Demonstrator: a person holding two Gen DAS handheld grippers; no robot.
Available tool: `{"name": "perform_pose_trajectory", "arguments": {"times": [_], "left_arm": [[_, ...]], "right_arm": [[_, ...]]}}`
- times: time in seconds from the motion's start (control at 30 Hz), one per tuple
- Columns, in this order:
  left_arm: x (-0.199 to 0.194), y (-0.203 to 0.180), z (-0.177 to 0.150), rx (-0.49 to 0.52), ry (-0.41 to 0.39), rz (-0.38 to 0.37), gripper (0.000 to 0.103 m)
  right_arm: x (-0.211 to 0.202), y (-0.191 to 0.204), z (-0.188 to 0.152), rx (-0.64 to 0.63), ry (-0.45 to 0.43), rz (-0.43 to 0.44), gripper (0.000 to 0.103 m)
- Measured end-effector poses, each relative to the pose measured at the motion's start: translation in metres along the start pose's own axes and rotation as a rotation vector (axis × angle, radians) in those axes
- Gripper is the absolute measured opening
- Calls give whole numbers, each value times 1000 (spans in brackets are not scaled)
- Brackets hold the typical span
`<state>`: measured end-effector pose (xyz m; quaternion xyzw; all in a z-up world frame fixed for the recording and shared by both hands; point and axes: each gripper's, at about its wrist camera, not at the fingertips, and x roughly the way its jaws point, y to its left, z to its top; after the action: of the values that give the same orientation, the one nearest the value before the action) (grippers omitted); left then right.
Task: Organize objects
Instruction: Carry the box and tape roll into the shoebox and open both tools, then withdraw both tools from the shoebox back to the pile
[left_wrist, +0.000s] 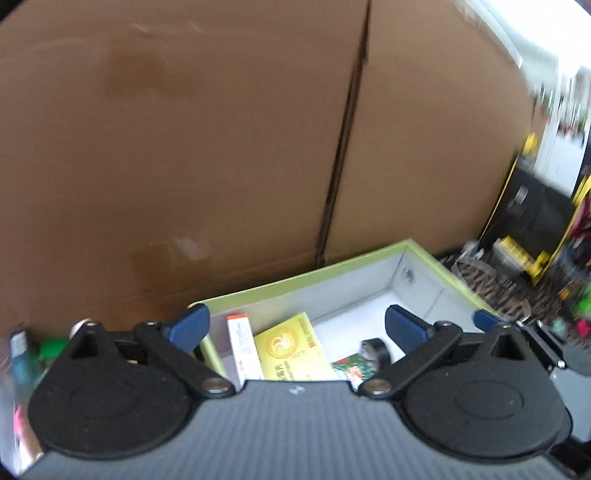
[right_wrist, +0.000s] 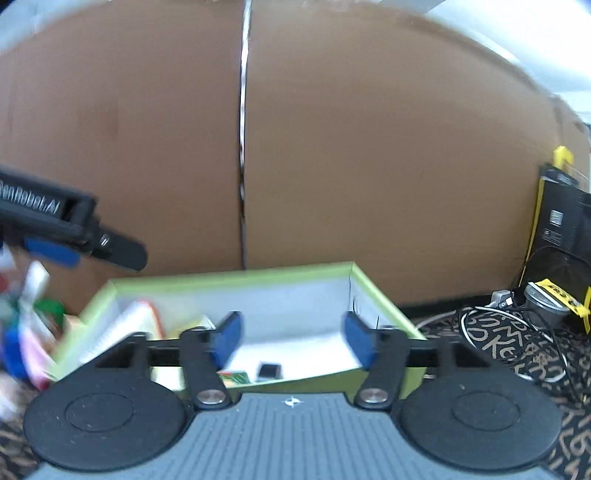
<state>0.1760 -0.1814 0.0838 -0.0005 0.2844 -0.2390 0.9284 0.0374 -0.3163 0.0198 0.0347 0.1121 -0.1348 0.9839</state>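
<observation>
Hovering over the green-rimmed box (left_wrist: 424, 254), we keep our left gripper (left_wrist: 295, 328) with its blue fingers (left_wrist: 188, 325) spread wide and nothing between them. The box stands on the patterned table (right_wrist: 517, 354), close against a brown cardboard wall (left_wrist: 184, 147). Inside it, from the left wrist view, we see a white-and-orange carton (left_wrist: 242, 347) leaning at the near left wall, a yellow packet (left_wrist: 295, 347) just beside it, a small green-and-red packet (left_wrist: 352, 363) next to that, and a small black item (left_wrist: 375, 350) touching the green packet on the white floor of the box.

Our right gripper (right_wrist: 293, 338) also hangs over the near edge of the box, its fingers (right_wrist: 229, 336) parted and holding nothing. From this view the left gripper's tip shows at the far left, above a blurred heap of colourful things (right_wrist: 29, 325) beside the box; we cannot tell what they are. To the right of the box lie looped cables (right_wrist: 498, 332), and near them a grey cup (right_wrist: 545, 302) stands before a black-and-yellow case (right_wrist: 561, 229).
</observation>
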Motion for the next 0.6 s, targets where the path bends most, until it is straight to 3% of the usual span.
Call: {"name": "perform_pose_trajectory", "arguments": {"times": [0.1, 0.3, 0.43, 0.6], "left_arm": [[-38, 9, -19, -13, -52, -28, 103], [-91, 31, -78, -22, -68, 5, 103], [-137, 63, -116, -29, -92, 88, 103], [-168, 113, -154, -111, -46, 197, 103]], "right_arm": [[-33, 5, -7, 75, -39, 40, 92], [-64, 45, -35, 133, 61, 217, 96], [-72, 75, -51, 163, 129, 318, 98], [-73, 123, -63, 118, 242, 419, 98]]}}
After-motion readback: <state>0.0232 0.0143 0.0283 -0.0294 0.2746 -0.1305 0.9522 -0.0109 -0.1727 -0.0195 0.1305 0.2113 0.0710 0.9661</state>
